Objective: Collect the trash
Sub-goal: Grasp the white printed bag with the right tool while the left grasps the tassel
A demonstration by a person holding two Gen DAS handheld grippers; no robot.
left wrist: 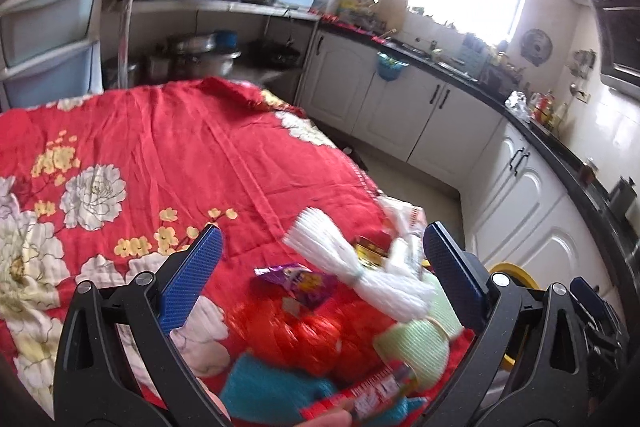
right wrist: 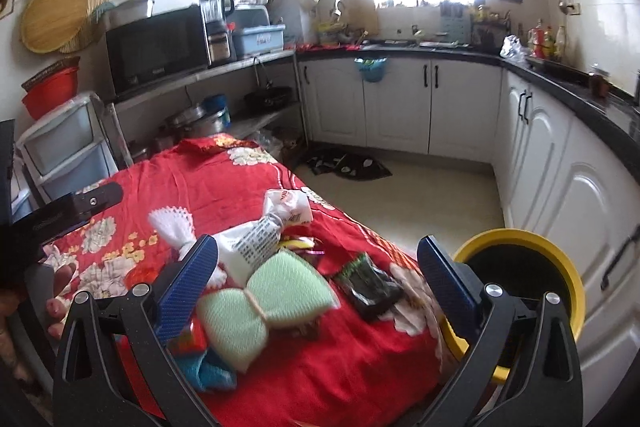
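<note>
A table under a red floral cloth [left wrist: 168, 147] [right wrist: 224, 187] carries a heap of items. In the left wrist view I see a purple wrapper [left wrist: 296, 281], a white foam net [left wrist: 352, 259], a red mesh [left wrist: 304, 335], a green sponge [left wrist: 416, 343] and a red wrapper [left wrist: 372, 391]. My left gripper [left wrist: 324, 255] hangs open just above them, holding nothing. In the right wrist view my right gripper [right wrist: 320, 267] is open over the green sponge [right wrist: 264, 303], a white printed bag [right wrist: 260, 243] and a dark wrapper [right wrist: 368, 287]. A yellow-rimmed bin [right wrist: 560, 247] stands beside the table at the right.
White kitchen cabinets [right wrist: 400, 107] with a black counter run along the back and right. A microwave [right wrist: 156, 43] sits on a shelf at the left, above plastic drawers [right wrist: 64, 147]. The other gripper's body [right wrist: 80, 203] and a hand [right wrist: 56, 291] show at the left edge. A dark mat [right wrist: 348, 167] lies on the floor.
</note>
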